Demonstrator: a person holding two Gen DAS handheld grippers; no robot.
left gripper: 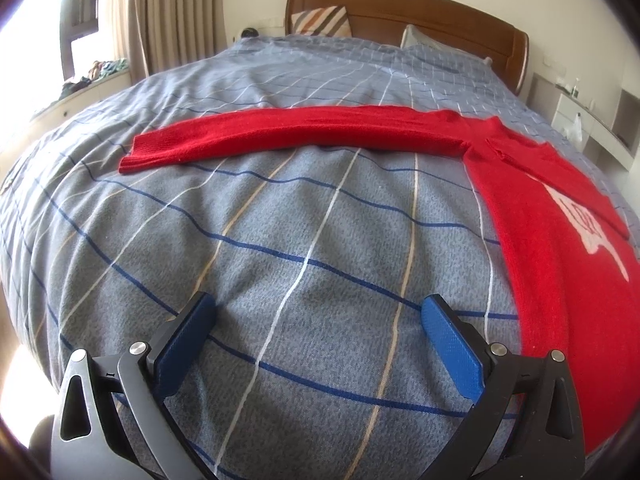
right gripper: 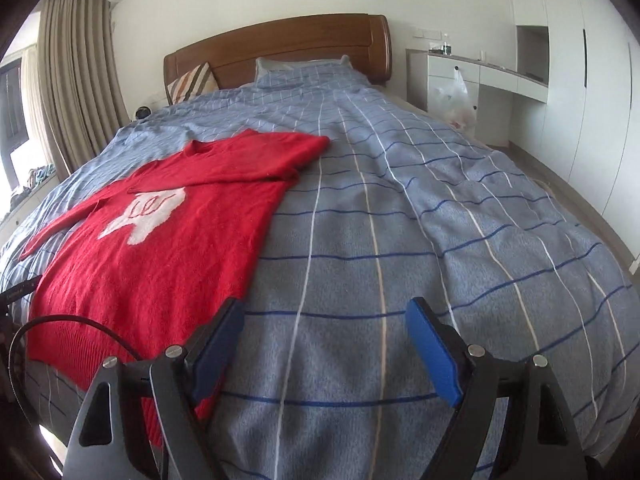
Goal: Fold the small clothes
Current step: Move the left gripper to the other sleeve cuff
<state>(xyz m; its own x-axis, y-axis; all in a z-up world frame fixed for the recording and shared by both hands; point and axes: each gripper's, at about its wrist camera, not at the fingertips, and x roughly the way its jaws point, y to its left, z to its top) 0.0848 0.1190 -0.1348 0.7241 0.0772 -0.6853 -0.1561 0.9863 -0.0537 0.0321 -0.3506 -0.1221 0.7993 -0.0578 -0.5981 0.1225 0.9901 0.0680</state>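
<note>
red sweater (right gripper: 160,248) lies flat between wide-open left gripper (left gripper: 316,324) and wide-open right gripper (right gripper: 326,332), both empty.

Daylight floods in from the window (left gripper: 36,20) at left, blown out to white glare, leaving the bed (left gripper: 300,220) evenly lit with soft shadows. Fisheye bending curves both views; dark vignetting rings the corners. Focus is sharp throughout.
</note>
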